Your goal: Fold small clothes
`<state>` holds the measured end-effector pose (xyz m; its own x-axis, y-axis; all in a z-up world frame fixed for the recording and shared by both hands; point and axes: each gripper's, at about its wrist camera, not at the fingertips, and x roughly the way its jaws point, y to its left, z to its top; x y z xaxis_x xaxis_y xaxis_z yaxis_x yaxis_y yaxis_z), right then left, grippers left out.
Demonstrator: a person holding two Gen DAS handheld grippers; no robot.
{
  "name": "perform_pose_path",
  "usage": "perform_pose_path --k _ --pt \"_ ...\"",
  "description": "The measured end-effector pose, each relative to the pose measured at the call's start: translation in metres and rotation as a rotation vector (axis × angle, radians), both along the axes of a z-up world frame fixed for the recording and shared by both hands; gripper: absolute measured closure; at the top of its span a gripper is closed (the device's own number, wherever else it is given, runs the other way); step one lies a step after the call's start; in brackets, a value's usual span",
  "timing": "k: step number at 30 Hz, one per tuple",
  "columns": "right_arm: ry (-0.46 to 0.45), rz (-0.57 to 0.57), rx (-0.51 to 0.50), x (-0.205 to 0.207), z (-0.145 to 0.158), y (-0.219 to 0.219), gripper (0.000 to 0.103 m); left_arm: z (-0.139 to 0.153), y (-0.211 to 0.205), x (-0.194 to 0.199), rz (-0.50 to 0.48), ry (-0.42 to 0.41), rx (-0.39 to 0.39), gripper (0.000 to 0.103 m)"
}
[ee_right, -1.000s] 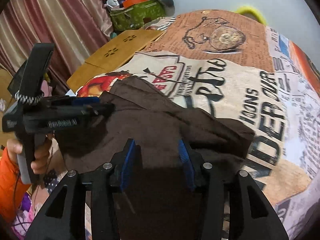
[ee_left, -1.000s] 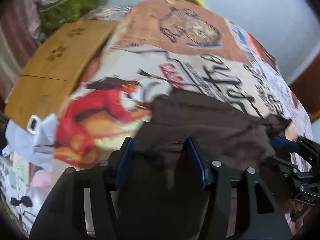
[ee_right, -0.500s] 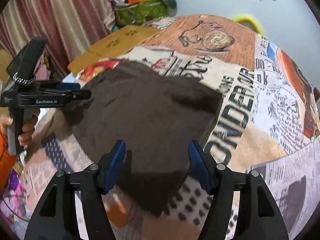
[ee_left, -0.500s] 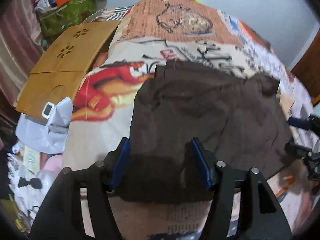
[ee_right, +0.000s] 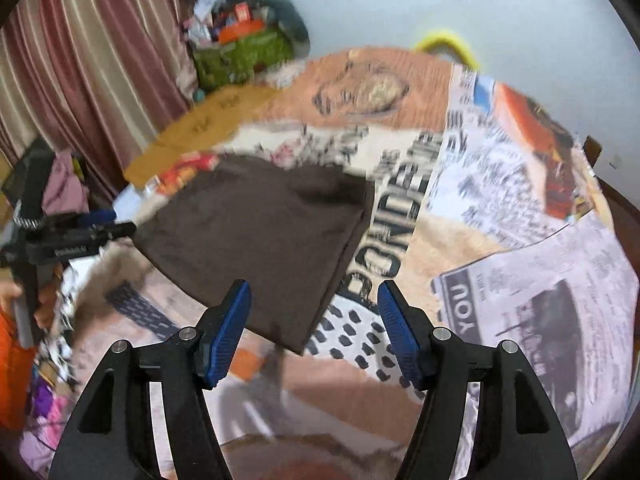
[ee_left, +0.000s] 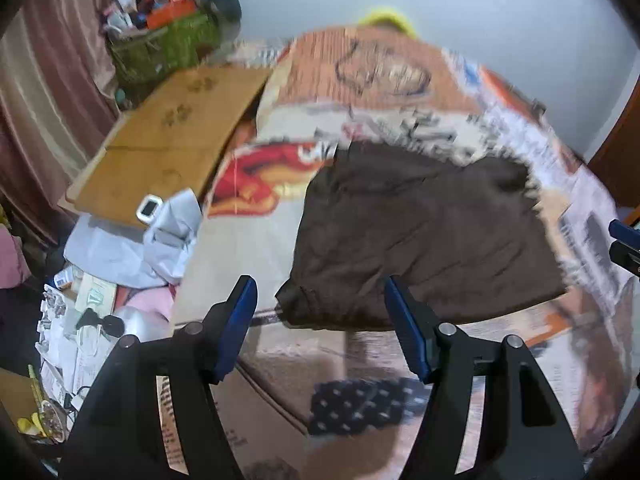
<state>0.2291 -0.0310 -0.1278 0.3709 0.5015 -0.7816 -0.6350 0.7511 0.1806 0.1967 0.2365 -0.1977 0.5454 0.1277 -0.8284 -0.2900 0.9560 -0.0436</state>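
Note:
A dark brown garment (ee_left: 420,232) lies folded flat on the printed bedspread (ee_left: 376,92). It also shows in the right wrist view (ee_right: 260,232). My left gripper (ee_left: 320,316) is open and empty, just short of the garment's near edge. My right gripper (ee_right: 314,316) is open and empty, above the garment's near corner. The left gripper appears at the left edge of the right wrist view (ee_right: 100,224). The right gripper's tip shows at the right edge of the left wrist view (ee_left: 624,240).
A wooden lap table (ee_left: 168,136) lies left of the bed. White cloth with a small device (ee_left: 150,206) and floor clutter (ee_left: 72,332) sit below it. A green basket (ee_right: 244,56) stands by the curtain (ee_right: 80,80). A yellow ring (ee_right: 444,40) is at the far edge.
Both grippers let go of the brown garment, opened wider and pulled back toward me. The garment now lies flat on the bedspread.

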Motion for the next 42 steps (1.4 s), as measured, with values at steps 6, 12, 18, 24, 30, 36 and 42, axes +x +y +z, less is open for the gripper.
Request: perform_pose_path --k 6,12,18,24,30,36,42 --pt "-0.144 0.006 0.135 -0.041 0.061 -0.014 0.04 0.073 -0.037 -0.038 -0.07 -0.201 -0.001 0.034" --pt "-0.257 0.053 0.255 -0.082 0.107 -0.02 0.038 0.144 -0.08 -0.088 -0.1 -0.422 0.062 0.032" --pt "-0.4 0.073 0.363 -0.128 0.142 -0.027 0.038 0.192 -0.114 -0.141 -0.101 -0.601 0.144 0.032" --pt "-0.522 0.051 0.435 -0.164 0.167 -0.04 0.038 0.215 -0.137 -0.184 -0.083 -0.727 0.188 0.03" --pt "-0.586 0.01 0.455 -0.183 0.171 -0.042 0.022 0.219 -0.141 -0.204 -0.071 -0.779 0.159 0.018" --pt "-0.614 -0.031 0.455 -0.188 0.167 -0.045 0.001 0.217 -0.149 -0.212 -0.063 -0.79 0.185 0.001" --pt "-0.611 -0.065 0.459 -0.191 0.168 -0.051 0.0 0.216 -0.153 -0.218 -0.06 -0.79 0.183 0.0"
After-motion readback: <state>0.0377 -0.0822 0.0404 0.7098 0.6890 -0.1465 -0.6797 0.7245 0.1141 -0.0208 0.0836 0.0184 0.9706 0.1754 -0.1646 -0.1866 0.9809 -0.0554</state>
